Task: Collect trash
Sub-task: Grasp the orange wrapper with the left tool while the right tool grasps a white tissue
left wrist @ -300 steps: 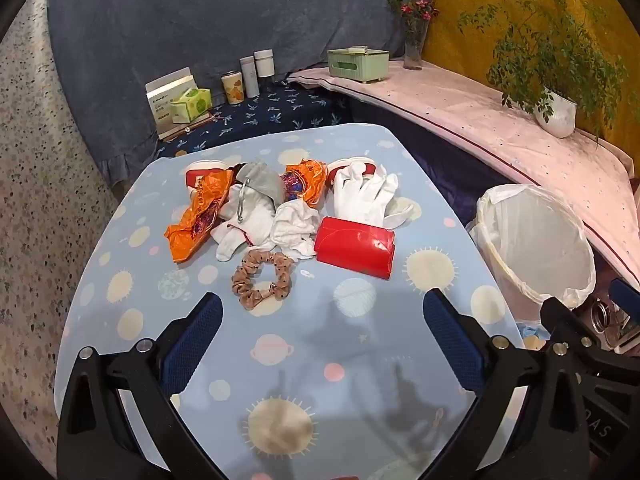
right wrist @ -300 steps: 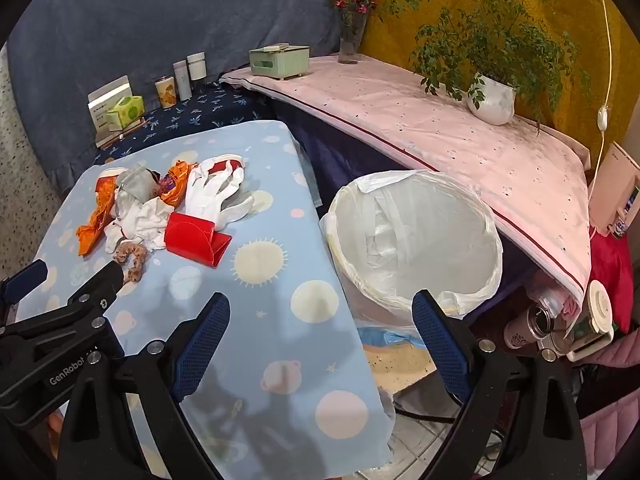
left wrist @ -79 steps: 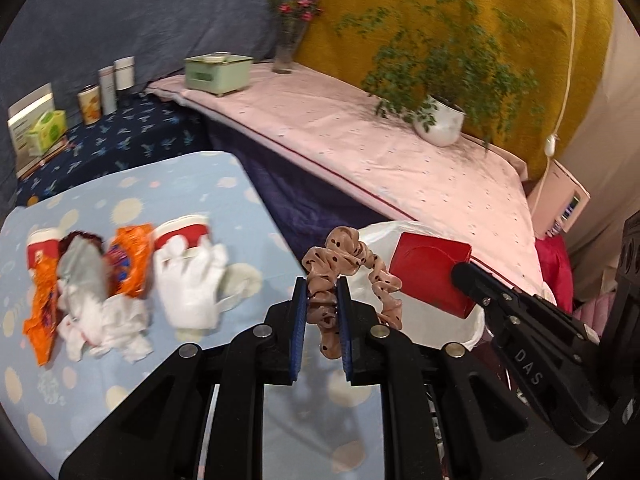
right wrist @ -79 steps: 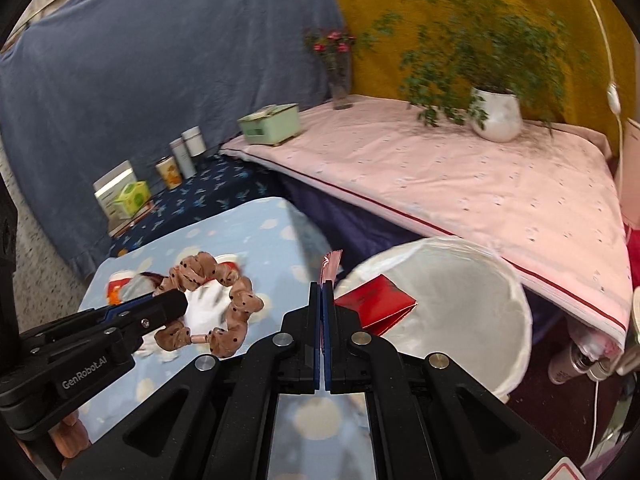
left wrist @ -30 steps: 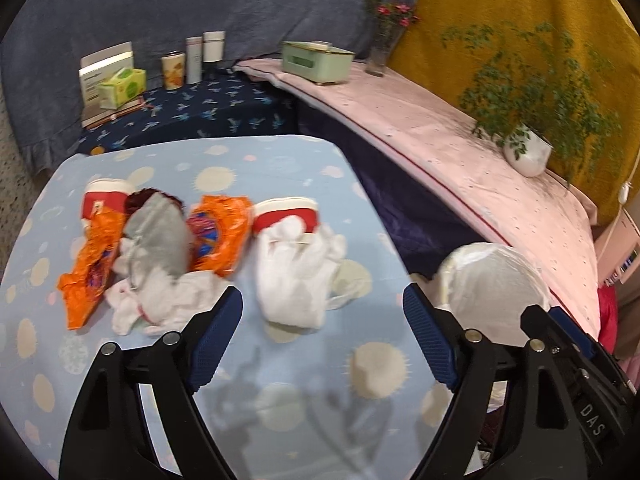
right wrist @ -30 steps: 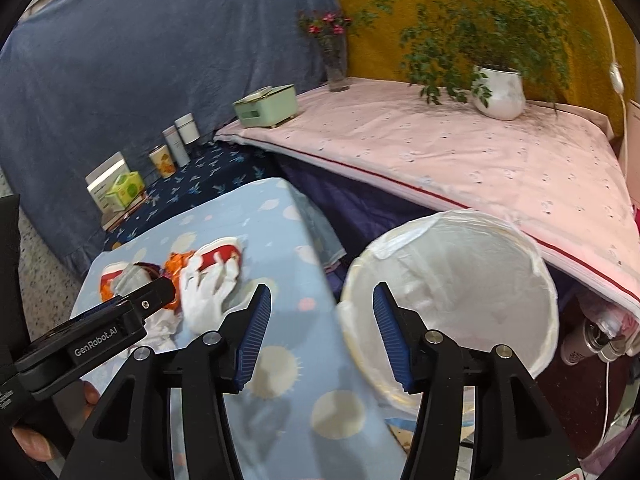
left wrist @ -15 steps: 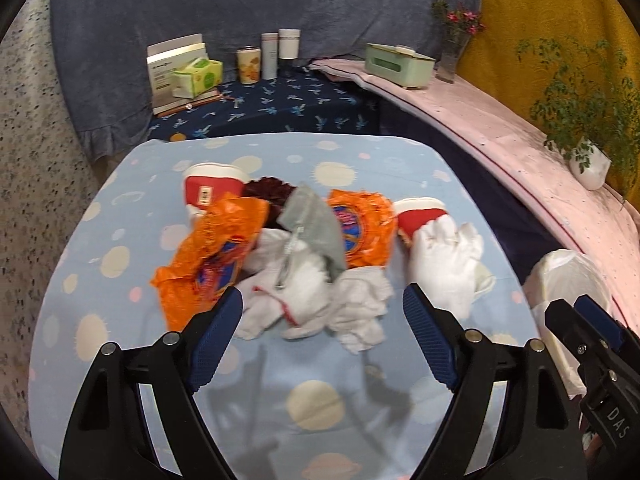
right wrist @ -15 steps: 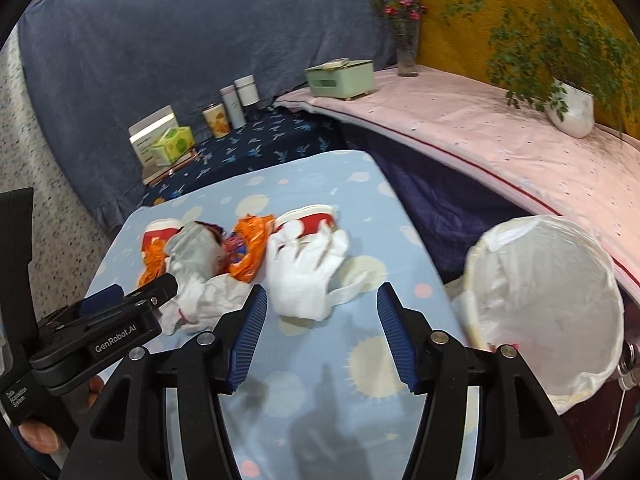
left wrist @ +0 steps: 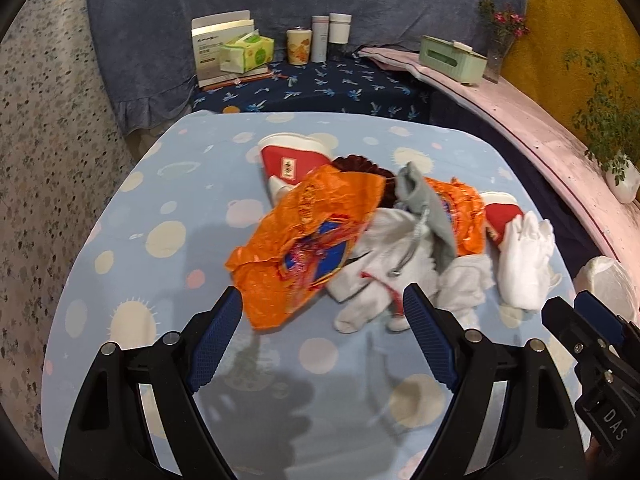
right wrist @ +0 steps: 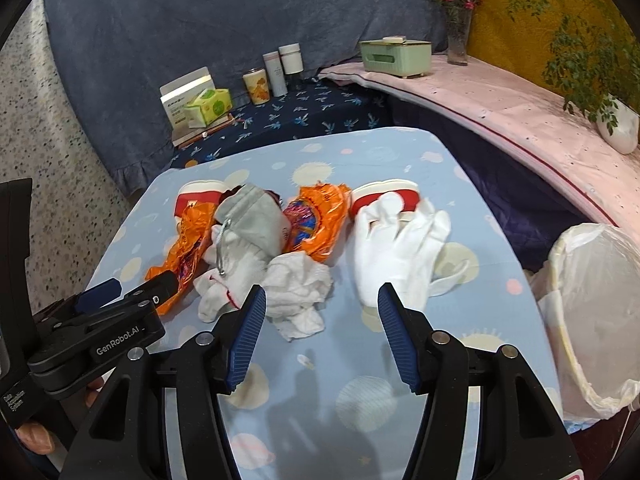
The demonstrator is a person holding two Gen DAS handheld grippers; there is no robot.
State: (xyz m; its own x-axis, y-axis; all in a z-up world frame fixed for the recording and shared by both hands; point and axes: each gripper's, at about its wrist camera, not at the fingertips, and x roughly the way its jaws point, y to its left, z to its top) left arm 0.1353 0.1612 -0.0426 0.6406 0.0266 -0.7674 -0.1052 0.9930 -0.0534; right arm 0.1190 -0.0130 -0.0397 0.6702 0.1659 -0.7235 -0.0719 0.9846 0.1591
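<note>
While both grippers hang above the near edge of the bench (left wrist: 132,208), we see nothing held in either. Left gripper (left wrist: 322,344): fingers spread wide, empty, with the near end of the large orange wrapper (left wrist: 308,248) just ahead between them. Right gripper (right wrist: 322,334): fingers also spread wide, empty, with the crumpled white tissue (right wrist: 298,292) just ahead of the left pad and the white glove (right wrist: 394,248) ahead of the right one.

Trash sits in one loose pile mid-bench, on the blue spotted cloth:
- large orange wrapper on the left side, overlapping a red-and-white paper cup (left wrist: 292,158) lying on its side behind it
- grey drawstring pouch (right wrist: 254,216) on top of the pile, metal ring hanging from its cord onto a white sock (right wrist: 236,270) below
- second orange wrapper (right wrist: 320,220) just right of the pouch, touching it
- second red-and-white cup (right wrist: 386,194) behind the glove — the glove covers part of it
- something dark maroon (left wrist: 356,164) under the pouch; we cannot tell what it is

White-lined trash bin (right wrist: 596,304) stands off the right edge of the bench, well apart from the pile. Contents not visible from here.

Behind the bench, a dark patterned shelf carries a tissue pack (left wrist: 248,54) and a few small containers — a green box (right wrist: 396,56) and a flower vase (right wrist: 458,42) sit on the pink-covered ledge to the right.
</note>
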